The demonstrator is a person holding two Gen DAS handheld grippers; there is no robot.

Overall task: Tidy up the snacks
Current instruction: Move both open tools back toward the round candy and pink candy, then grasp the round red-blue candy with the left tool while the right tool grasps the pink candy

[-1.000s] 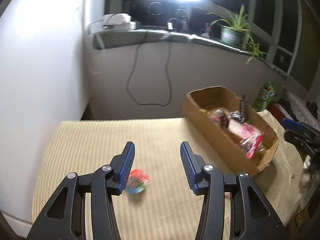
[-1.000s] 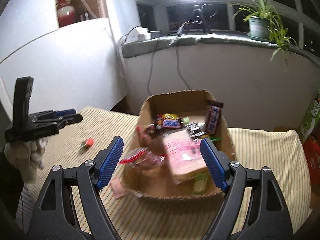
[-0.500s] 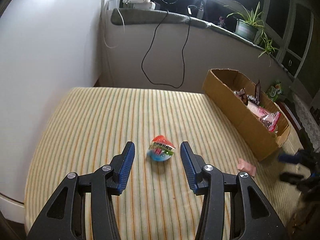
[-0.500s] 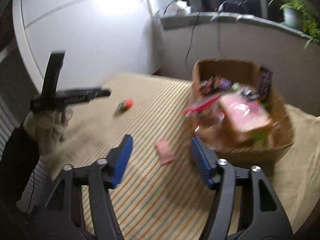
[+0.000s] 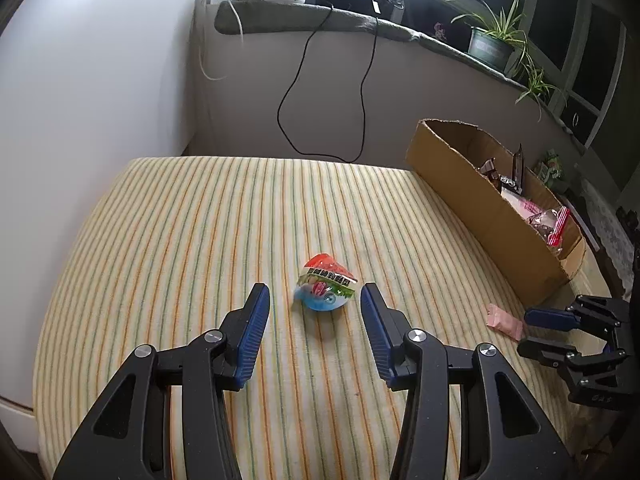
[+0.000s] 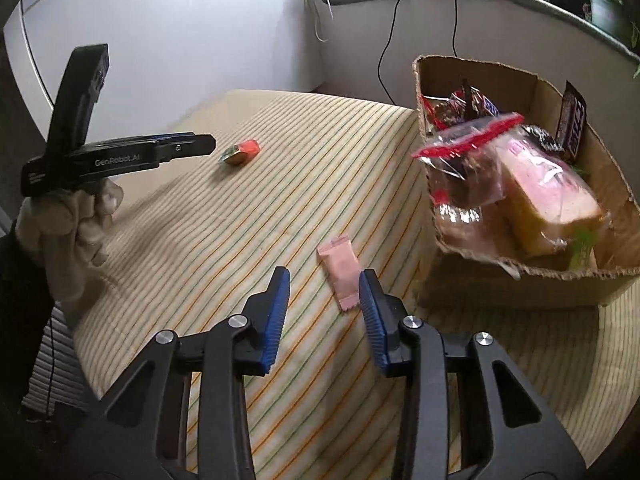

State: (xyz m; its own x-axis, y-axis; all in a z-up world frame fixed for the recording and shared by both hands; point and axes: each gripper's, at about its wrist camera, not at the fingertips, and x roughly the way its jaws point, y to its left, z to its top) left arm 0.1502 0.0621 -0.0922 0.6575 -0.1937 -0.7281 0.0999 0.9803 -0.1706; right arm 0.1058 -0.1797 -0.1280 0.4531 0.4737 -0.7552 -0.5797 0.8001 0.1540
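A small round snack cup (image 5: 326, 286) with a red, green and blue lid lies on the striped cloth, just ahead of my open left gripper (image 5: 315, 292); it also shows in the right wrist view (image 6: 242, 151). A pink wrapped snack (image 6: 340, 272) lies flat just ahead of my open right gripper (image 6: 324, 278), close to the right finger. It shows in the left wrist view (image 5: 505, 321) too, next to the right gripper (image 5: 538, 330). A cardboard box (image 6: 480, 80) full of snacks stands at the right.
The box (image 5: 452, 168) holds bagged bread, chocolate bars and other packets. A white wall rises on the left. A black cable (image 5: 296, 80) hangs from the window ledge, which carries potted plants (image 5: 490, 42). The striped surface drops off at its edges.
My left gripper has come down closer to the snack cup. My right gripper has swung left and down from over the box to the pink snack, and its jaws have narrowed.
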